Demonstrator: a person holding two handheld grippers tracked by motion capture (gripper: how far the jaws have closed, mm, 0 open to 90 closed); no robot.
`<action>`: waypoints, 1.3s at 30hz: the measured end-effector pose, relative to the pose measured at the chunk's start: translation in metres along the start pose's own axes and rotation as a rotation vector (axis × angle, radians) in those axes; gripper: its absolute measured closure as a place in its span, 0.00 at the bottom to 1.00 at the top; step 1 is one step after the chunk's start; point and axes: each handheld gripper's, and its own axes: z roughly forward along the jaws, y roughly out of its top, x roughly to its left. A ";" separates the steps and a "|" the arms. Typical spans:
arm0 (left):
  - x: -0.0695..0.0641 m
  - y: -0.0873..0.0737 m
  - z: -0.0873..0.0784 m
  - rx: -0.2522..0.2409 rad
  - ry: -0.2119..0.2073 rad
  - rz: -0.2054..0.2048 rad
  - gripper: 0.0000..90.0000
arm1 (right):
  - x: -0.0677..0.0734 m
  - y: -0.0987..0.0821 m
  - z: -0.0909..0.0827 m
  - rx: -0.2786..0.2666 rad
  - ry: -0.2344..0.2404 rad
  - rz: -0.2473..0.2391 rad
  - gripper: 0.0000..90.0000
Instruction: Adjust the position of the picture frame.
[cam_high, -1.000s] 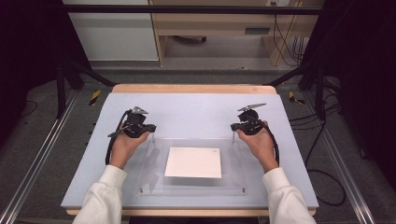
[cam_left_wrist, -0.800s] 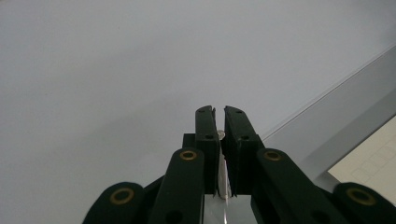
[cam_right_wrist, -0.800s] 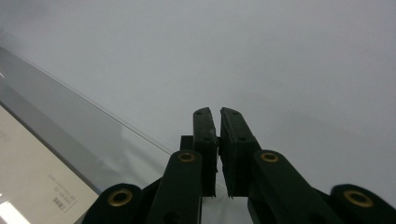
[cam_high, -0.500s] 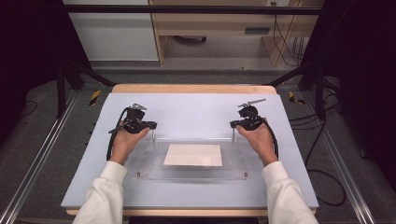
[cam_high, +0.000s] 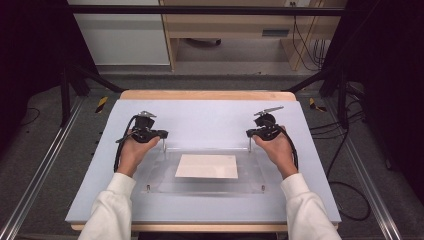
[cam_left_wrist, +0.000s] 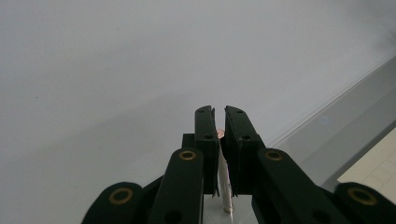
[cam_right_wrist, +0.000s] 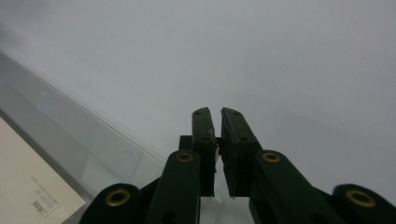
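**Clear Panel Held at Two Rear Posts**

Left hand-held gripper (cam_high: 161, 135) positioned at the rear left corner of the clear acrylic panel (cam_high: 250, 172), jaws clamped on the left metal post (cam_high: 164, 145). In the left gripper view (cam_left_wrist: 219, 122), jaws drawn nearly together with the thin silvery post (cam_left_wrist: 225, 186) pinched between them. Panel located at the middle of the bench (cam_high: 210, 115), rear edge raised off the blue-grey surface, front edge low near the person's side. White sheet (cam_high: 207, 166) seen under or within the panel, at its middle. Small metal posts also present at the two front corners. Right hand-held gripper (cam_high: 250, 133) positioned at the rear right corner, jaws clamped on the right metal post (cam_high: 249, 144). In the right gripper view (cam_right_wrist: 217, 122), jaws likewise nearly together; post between them barely visible. Panel edge (cam_right_wrist: 93, 123) and a corner of the white sheet (cam_right_wrist: 28, 186) visible at lower left of that view.
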 end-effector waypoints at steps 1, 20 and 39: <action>0.001 0.000 0.000 0.001 -0.004 0.000 0.93 | 0.000 0.000 0.000 0.000 -0.001 0.001 0.94; 0.003 0.001 0.004 -0.010 -0.008 -0.034 0.93 | 0.000 0.007 0.001 0.002 -0.022 -0.037 0.92; 0.003 0.000 0.004 -0.007 -0.012 -0.032 0.93 | -0.001 0.010 -0.013 -0.047 -0.061 -0.061 0.85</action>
